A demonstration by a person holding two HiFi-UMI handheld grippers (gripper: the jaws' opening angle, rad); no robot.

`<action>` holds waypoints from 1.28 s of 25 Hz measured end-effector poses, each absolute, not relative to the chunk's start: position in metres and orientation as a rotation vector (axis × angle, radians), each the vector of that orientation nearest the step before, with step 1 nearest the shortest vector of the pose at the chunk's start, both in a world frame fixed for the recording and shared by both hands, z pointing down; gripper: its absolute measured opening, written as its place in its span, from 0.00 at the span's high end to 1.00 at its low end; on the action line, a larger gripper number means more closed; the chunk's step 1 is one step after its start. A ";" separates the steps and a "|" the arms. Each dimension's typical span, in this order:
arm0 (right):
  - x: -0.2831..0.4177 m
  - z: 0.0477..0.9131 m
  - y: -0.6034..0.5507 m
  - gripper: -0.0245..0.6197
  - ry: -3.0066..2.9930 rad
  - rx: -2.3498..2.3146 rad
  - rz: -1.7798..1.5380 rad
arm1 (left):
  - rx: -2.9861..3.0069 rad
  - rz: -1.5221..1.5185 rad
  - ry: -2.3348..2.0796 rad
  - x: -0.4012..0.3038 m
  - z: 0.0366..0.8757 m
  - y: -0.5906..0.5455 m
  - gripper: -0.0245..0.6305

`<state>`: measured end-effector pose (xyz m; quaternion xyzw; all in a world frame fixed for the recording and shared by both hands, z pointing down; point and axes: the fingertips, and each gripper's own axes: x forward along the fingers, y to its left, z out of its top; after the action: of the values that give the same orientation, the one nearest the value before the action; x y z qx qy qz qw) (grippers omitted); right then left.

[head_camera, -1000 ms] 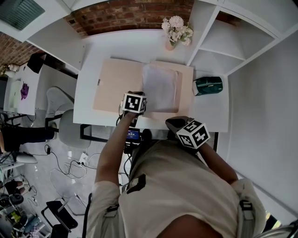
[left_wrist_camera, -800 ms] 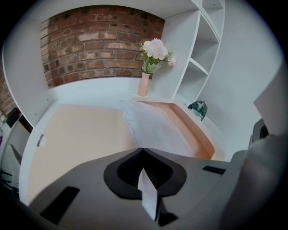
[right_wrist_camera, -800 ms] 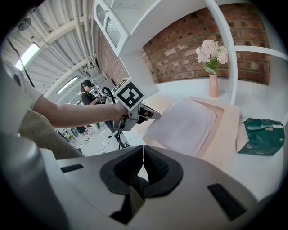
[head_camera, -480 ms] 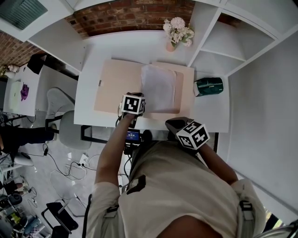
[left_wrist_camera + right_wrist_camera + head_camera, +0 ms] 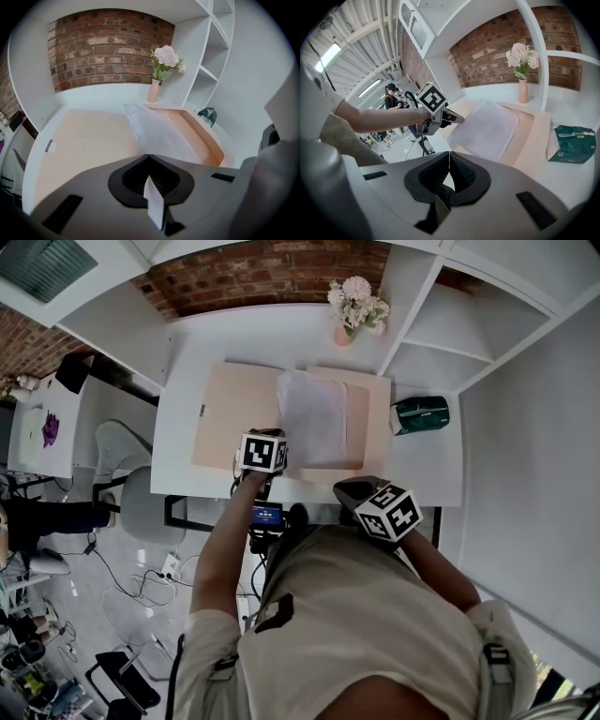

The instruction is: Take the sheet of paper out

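Left gripper [image 5: 149, 159] clamped on near corner of sheet of paper [image 5: 314, 418], seemingly lifting it. Sheet has slid slightly leftward across open folder [image 5: 230, 418] (extraction under way, not clear yet). Right gripper [image 5: 449, 159]: jaws together, empty, idle.

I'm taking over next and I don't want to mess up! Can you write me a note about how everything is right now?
Left gripper: jaws shut on the near left corner of the sheet of paper.
Right gripper: jaws shut, empty, held back by the near edge of the desk.
The sheet lies over the right half of the open folder.
Done: folder open, sheet gripped.
Left: pull the sheet clear of the folder.
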<state>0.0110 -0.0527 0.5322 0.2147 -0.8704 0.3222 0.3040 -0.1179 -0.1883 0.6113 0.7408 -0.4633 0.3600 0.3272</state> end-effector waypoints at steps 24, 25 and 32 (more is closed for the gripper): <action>0.001 0.531 -0.053 0.92 -2.291 0.593 0.851 | 1.934 0.918 -1.244 -0.151 0.606 -0.196 0.94; 0.000 0.531 -0.053 0.92 -2.290 0.591 0.850 | 1.932 0.916 -1.245 -0.152 0.607 -0.195 0.94; -0.005 0.530 -0.058 0.92 -2.300 0.589 0.835 | 1.922 0.893 -1.268 -0.162 0.602 -0.200 0.94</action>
<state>-0.0046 -0.0579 0.5297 0.2226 -0.8696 0.3159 0.3074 -0.1622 -0.2005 0.6019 0.7347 -0.4846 0.3415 0.3298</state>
